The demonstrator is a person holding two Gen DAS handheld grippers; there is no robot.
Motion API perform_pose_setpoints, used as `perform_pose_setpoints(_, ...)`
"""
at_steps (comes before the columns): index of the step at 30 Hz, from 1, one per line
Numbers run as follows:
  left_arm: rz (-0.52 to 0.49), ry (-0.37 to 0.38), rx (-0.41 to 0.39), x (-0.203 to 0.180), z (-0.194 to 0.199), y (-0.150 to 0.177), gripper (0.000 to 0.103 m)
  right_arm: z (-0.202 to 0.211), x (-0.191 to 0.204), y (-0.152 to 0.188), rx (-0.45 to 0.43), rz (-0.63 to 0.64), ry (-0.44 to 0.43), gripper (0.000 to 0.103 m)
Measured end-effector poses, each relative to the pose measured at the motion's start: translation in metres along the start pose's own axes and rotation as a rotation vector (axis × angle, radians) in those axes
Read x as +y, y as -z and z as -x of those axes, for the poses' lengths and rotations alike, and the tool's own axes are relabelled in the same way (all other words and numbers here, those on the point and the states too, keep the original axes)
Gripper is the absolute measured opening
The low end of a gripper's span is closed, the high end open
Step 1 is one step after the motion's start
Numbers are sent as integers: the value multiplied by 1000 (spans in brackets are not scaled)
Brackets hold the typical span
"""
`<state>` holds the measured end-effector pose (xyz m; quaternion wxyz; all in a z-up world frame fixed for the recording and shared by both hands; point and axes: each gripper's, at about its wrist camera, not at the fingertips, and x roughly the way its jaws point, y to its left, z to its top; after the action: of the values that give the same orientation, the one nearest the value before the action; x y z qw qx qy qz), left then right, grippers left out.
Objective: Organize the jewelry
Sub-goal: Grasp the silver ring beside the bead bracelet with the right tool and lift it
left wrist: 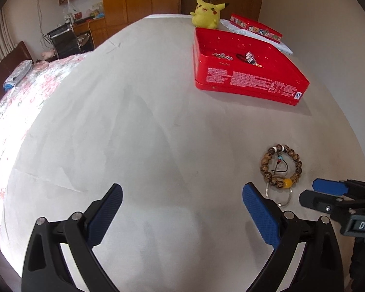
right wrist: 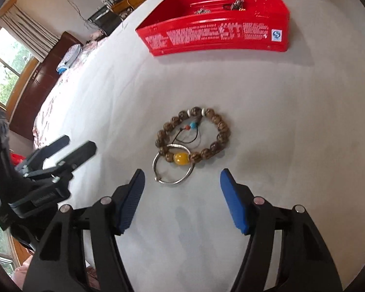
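A brown bead bracelet [right wrist: 221, 131] with one yellow bead lies on the white table [right wrist: 292, 146], overlapping a silver bangle [right wrist: 158, 170]. My right gripper [right wrist: 181, 177] is open, empty, just short of them. The bracelet also shows in the left wrist view [left wrist: 298, 163], with the bangle [left wrist: 289, 196] at its near side. My left gripper [left wrist: 182, 192] is open and empty over bare table, left of the bracelet. A red box [left wrist: 250, 80] farther back holds several small jewelry pieces [left wrist: 248, 57]; it also shows in the right wrist view [right wrist: 216, 34].
A yellow plush toy [left wrist: 206, 12] and a red lid [left wrist: 255, 28] on white cloth stand behind the box. A bed with a floral cover [left wrist: 24, 102] lies left of the table. The right gripper shows at the left view's right edge [left wrist: 311, 192].
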<state>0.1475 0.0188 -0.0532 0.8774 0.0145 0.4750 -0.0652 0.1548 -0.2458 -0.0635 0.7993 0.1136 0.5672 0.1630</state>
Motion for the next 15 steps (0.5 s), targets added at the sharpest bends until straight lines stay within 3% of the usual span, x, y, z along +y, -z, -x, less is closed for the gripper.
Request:
perform_pose_setpoints(9,9,24,8,9,0,3,99,-9,11,2,36,18,15,66)
perform_pose_setpoints(15,21,34,3,13,1,3,99,-23,22,3,65,41,79,71)
